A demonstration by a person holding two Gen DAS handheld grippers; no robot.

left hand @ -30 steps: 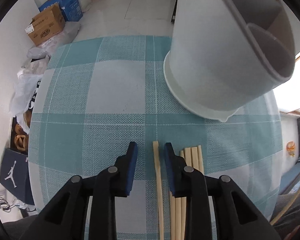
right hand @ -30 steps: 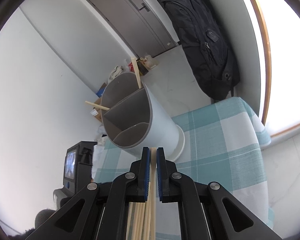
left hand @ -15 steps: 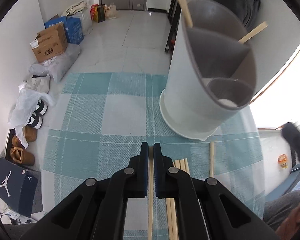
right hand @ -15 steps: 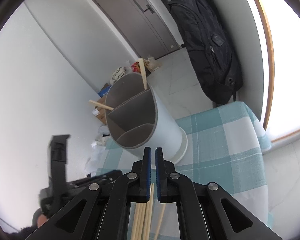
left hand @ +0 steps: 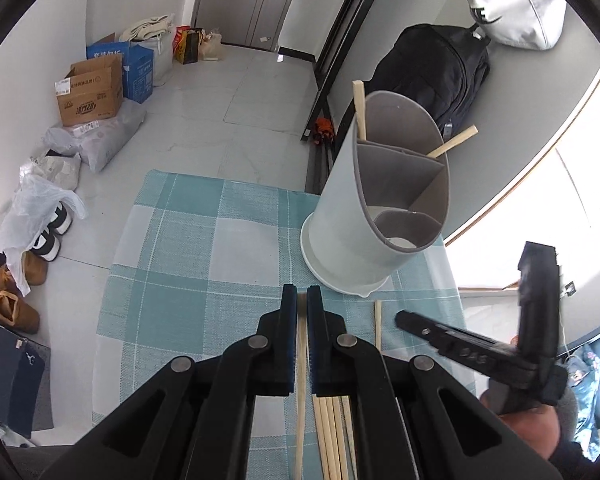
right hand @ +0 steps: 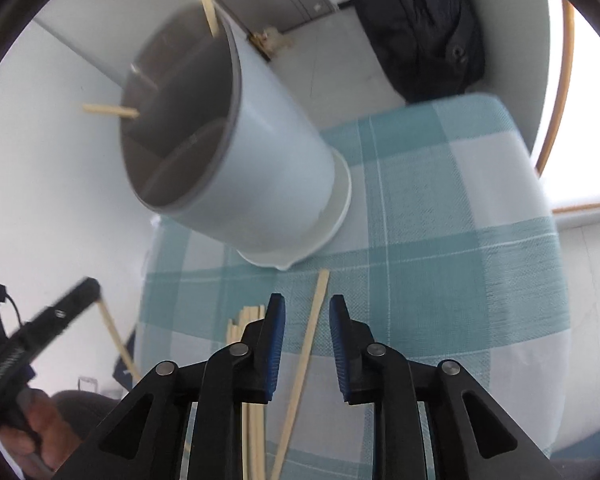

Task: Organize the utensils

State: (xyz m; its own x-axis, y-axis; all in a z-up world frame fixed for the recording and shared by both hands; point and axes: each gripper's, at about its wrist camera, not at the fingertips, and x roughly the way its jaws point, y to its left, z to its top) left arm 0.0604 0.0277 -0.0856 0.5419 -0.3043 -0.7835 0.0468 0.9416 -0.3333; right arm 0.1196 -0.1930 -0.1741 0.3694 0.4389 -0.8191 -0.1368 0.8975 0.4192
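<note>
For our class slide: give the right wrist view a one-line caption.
Right gripper, its jaws just opened, hovers over a loose chopstick beside the holder.

Teal-and-white check tablecloth (left hand: 204, 264); pale grey utensil holder (left hand: 340, 216), darker grey inside; light wooden chopsticks (right hand: 304, 344); black claws, blue pads (right hand: 276, 344).

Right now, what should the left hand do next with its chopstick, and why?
Probably carry it up over the holder and tip it in. The left tool is shut on one chopstick, the holder's compartments are open, and two sticks already stand in the back one.
</note>
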